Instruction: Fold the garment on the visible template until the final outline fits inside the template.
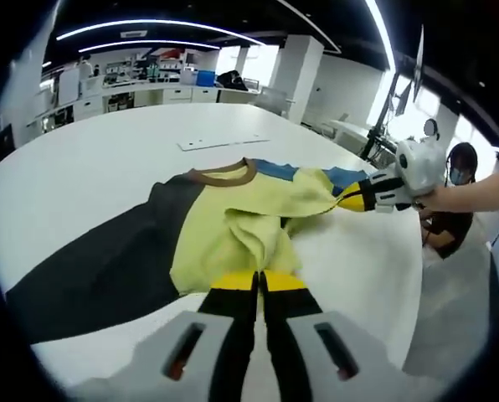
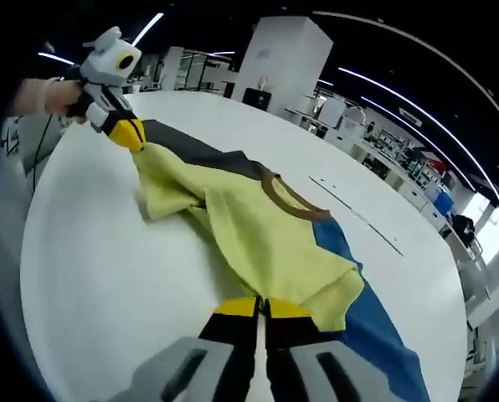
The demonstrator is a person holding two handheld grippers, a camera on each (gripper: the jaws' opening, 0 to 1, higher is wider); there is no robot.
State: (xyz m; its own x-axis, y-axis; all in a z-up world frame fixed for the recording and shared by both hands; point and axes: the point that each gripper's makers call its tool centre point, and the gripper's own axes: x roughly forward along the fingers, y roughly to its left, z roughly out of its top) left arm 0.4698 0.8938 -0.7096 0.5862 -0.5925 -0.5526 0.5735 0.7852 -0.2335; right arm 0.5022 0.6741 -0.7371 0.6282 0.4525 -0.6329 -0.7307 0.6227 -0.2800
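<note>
in the left gripper view, the left gripper (image 1: 259, 280) rises from the bottom, its two black jaws with yellow tips pressed together on a bunched fold of the yellow garment (image 1: 233, 226). the garment lies on the white table (image 1: 90, 167), toward the near edge. it has a brown collar (image 1: 224, 175), a dark grey part (image 1: 107, 260) spread out to the left and a blue part (image 1: 279, 170) behind the collar. the right gripper (image 1: 351, 198) comes in from the right, held by a person's hand (image 1: 463, 197), and its yellow tip is clenched on the far corner of the yellow cloth. a thin flat strip (image 1: 220, 142) lies further back on the table.

in the right gripper view, the right gripper (image 2: 260, 307) is closed on the yellow hem of the garment (image 2: 258, 234) — the jaws meet with the cloth between them. the blue part (image 2: 375, 327) runs to the right, near the table (image 2: 107, 285) edge. the brown collar (image 2: 291, 201) faces up. the left gripper (image 2: 126, 132) is at the top left, gripping the other yellow corner, with the dark grey part (image 2: 199, 151) behind it.
</note>
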